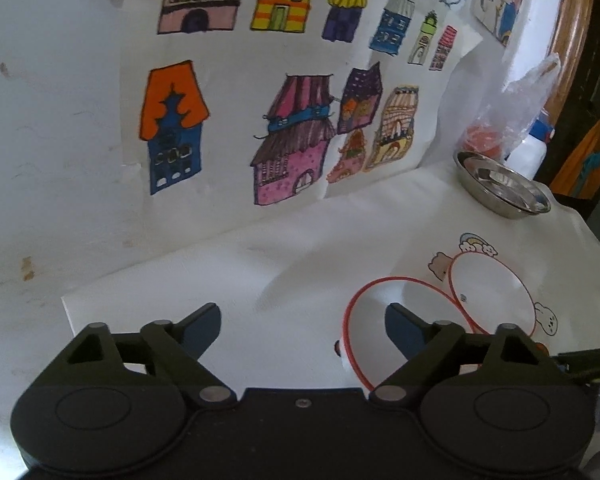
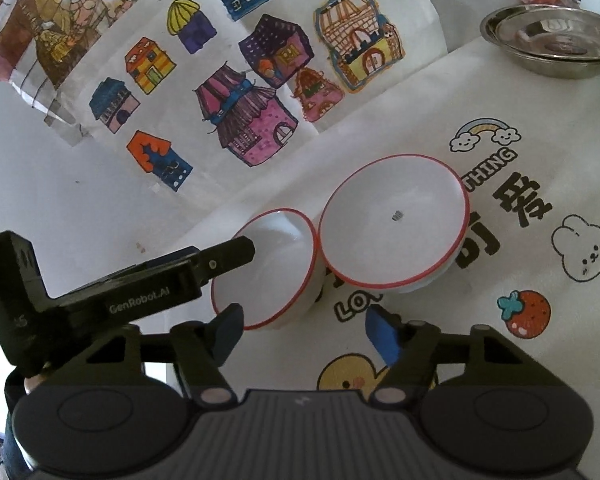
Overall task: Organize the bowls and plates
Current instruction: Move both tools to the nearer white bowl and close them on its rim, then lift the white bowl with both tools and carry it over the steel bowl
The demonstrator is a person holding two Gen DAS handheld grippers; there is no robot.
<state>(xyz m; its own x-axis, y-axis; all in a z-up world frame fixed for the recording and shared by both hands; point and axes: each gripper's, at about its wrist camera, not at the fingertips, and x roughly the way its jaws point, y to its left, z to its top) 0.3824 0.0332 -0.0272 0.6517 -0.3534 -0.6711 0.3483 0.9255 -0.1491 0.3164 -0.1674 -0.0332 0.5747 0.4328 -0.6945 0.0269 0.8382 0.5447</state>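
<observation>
Both pictures are dim and a bit grainy — soft daylight, no hard glare. The round lens bends straight lines near the edges, and the corners go black. Small bright spots shine in the metal dish [image 2: 552, 46] at the bench's far edge.

bowls [image 2: 332, 236] touching, bare cloth [image 1: 284, 256] leftward

L tool [image 1: 302, 334] black, blue pads | R tool [image 2: 304, 334] same, "GenRobot.AI"
</observation>
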